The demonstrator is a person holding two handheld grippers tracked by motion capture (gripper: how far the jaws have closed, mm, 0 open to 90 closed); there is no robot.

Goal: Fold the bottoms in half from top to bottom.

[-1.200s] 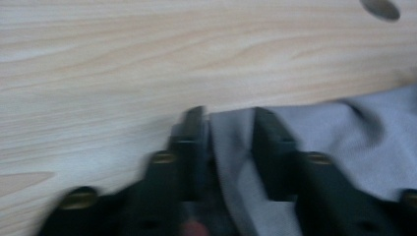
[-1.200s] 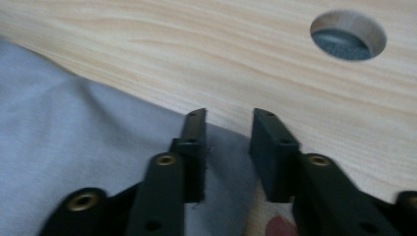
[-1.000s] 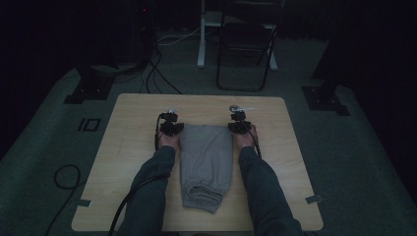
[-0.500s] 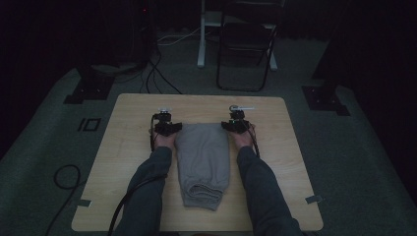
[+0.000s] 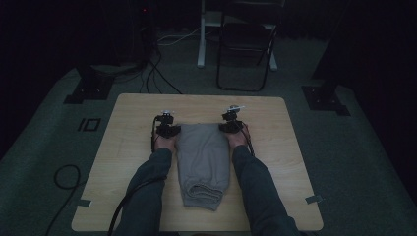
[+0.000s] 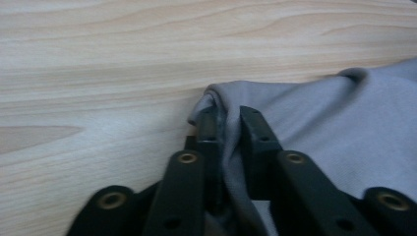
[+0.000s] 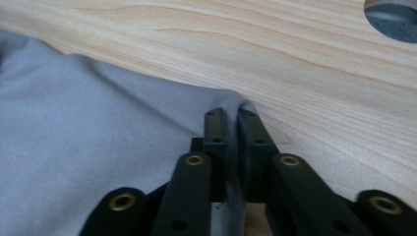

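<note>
2 black grippers, left gripper [image 6: 227,129] and right gripper [image 7: 232,129], pinch the folded grey cotton garment's [image 5: 202,157] far corners mid-frame; likely fold step, next lifting both corners evenly.

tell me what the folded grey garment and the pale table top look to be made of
Folded grey garment: soft matte knit, probably cotton jersey or fleece; it bunches and creases where the jaws pinch it.
Pale table top: light wood or wood-look laminate with a smooth, low-sheen finish; flowing grain lines show.
</note>
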